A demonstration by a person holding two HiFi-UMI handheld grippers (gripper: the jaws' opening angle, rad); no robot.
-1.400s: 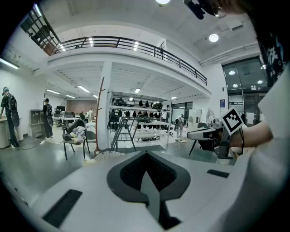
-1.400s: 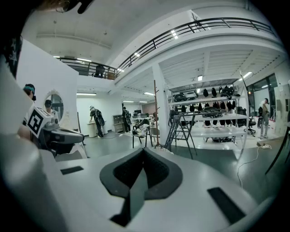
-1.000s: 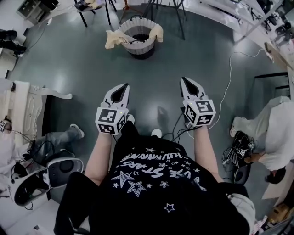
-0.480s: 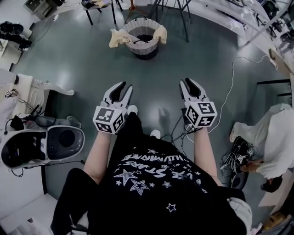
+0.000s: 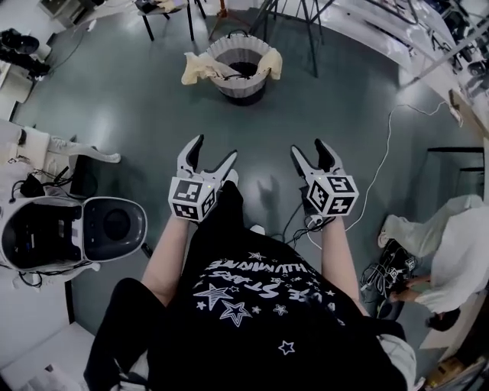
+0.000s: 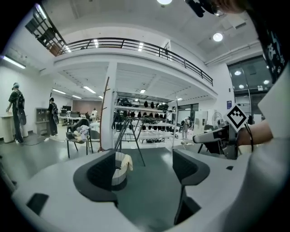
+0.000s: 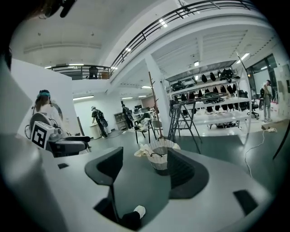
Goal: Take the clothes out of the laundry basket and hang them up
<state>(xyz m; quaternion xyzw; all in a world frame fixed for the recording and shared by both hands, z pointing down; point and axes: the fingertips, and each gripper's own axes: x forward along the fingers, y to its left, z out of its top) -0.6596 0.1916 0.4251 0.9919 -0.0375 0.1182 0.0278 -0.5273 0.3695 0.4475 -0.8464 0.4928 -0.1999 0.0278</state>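
Observation:
The pleated white laundry basket [image 5: 238, 70] stands on the dark floor ahead, with cream clothes [image 5: 199, 70] draped over its rim on both sides. Behind it rise the legs of a drying rack [image 5: 294, 23]. I hold both grippers out in front of my chest, well short of the basket. My left gripper [image 5: 214, 148] and my right gripper [image 5: 308, 147] are opening their jaws, and nothing is between them. In the left gripper view the basket [image 6: 119, 168] shows past the left jaw. In the right gripper view the basket [image 7: 159, 156] sits between the jaws, far off.
A white machine [image 5: 72, 233] lies on the floor at my left. A white cable [image 5: 380, 149] runs across the floor on the right, near a crouching person in white [image 5: 451, 244]. A chair [image 5: 164, 11] stands left of the rack.
Both grippers went from shut to open. They have drawn slightly closer together, and the basket sits a little nearer in view.

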